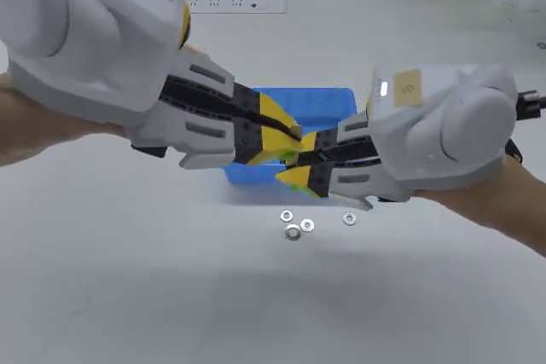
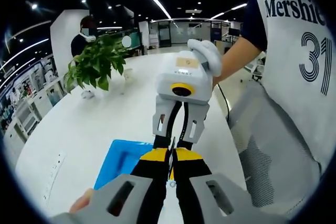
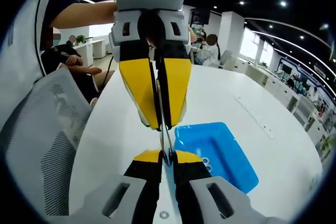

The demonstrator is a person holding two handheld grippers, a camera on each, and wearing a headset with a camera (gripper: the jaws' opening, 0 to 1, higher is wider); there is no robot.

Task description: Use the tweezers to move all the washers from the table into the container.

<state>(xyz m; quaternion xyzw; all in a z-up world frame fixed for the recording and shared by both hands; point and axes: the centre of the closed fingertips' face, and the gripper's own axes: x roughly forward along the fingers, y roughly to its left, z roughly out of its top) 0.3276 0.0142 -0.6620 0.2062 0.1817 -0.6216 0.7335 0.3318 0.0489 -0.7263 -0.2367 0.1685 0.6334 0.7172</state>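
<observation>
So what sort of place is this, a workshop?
More likely an open-plan office or lab: a long white table, a potted plant, a mesh office chair and ceiling strip lights.

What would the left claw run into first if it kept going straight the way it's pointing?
Almost certainly the right claw, which faces it nearly tip to tip; the thin tweezers run between them, seemingly pinched by both.

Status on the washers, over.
Left gripper and right gripper both shut on tweezers over container. Four washers on table. No obstruction seen.
</observation>
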